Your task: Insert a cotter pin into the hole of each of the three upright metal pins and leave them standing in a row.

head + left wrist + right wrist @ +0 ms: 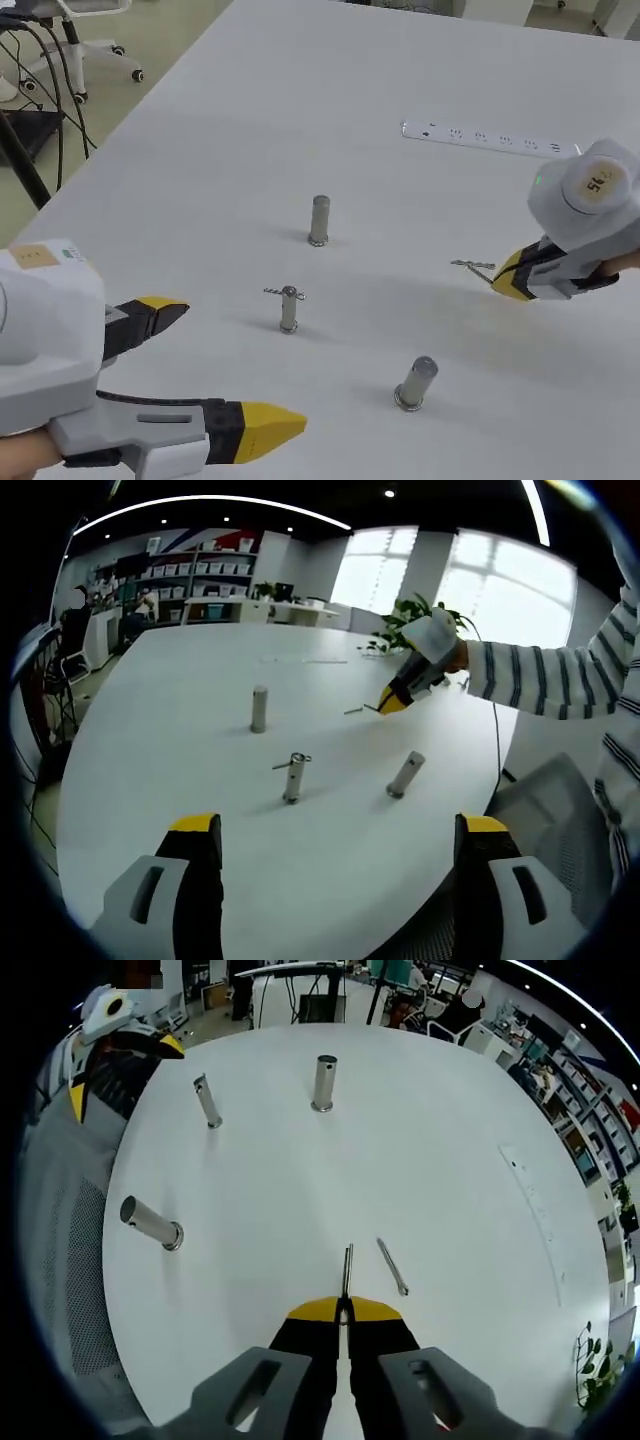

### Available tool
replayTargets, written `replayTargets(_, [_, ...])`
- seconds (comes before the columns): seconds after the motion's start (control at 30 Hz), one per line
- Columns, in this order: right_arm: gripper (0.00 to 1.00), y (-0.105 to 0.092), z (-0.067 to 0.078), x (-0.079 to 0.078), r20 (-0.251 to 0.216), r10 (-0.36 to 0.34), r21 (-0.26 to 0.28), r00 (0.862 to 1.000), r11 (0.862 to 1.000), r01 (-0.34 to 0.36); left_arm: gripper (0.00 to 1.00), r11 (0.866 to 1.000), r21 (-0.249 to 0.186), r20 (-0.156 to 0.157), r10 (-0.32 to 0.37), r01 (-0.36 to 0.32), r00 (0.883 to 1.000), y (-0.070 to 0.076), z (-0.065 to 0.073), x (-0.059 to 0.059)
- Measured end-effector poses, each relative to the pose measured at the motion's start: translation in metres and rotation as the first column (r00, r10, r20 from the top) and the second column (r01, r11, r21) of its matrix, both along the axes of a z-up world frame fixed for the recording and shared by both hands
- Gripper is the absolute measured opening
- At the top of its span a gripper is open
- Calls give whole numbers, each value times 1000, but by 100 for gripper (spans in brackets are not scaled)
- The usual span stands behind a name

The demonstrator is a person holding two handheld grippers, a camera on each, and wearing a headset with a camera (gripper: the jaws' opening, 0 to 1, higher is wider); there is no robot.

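Three short metal pins stand in a loose diagonal row on a wide white bench (250,120). The middle metal pin (289,310) has an inserted cotter pin (284,293) through the hole near its top. The far metal pin (319,220) and the near metal pin (415,383) stand bare.

Off to the right, well apart from the row, the right gripper (500,275) is clamped tight on a cotter pin (470,265), which sticks out past the jaw tips, low over the bench. A second cotter pin (392,1266) seems to lie loose on the bench just beside it. The left gripper (245,362) hovers near the front edge with its jaws spread wide, gripping nothing.

The metal pins stand free with nothing bracing them, so a sideways push with the cotter pin could topple one. The thin cotter pin could also twist in the grip and miss the small hole.

The parts sit loose on the bench rather than in a tray or box. A power strip (490,138) lies at the far side.
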State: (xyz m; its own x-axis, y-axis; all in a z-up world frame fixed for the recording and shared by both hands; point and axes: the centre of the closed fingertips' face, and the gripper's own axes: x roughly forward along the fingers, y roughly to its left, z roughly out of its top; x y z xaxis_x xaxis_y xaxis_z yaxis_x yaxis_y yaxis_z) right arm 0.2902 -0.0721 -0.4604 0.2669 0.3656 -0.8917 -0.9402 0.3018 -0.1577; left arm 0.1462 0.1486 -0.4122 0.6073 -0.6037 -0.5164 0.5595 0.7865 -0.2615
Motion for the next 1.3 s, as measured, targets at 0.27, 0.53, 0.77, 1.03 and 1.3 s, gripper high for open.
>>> replayTargets(0.27, [0,5,23,-9,63,23,51,998,998,-26,94,1000,-13,14,-4,4,1000,-4,8,6])
replayTargets(0.53, [0,20,54,-16,135,25,152,991,987,-45,90,1000,-22,16,-20,21,1000,-11,13,11])
replayTargets(0.77, [0,36,76,-29,222,40,225,974,970,-91,84,998,-47,1,-42,42,999,-22,16,12])
replayTargets(1.03, [0,49,90,-46,302,70,247,951,957,-149,82,994,-75,27,-73,75,997,-41,26,25])
replayTargets(1.3, [0,47,101,-50,408,144,164,901,960,-228,75,983,-152,25,-99,101,995,-68,37,37])
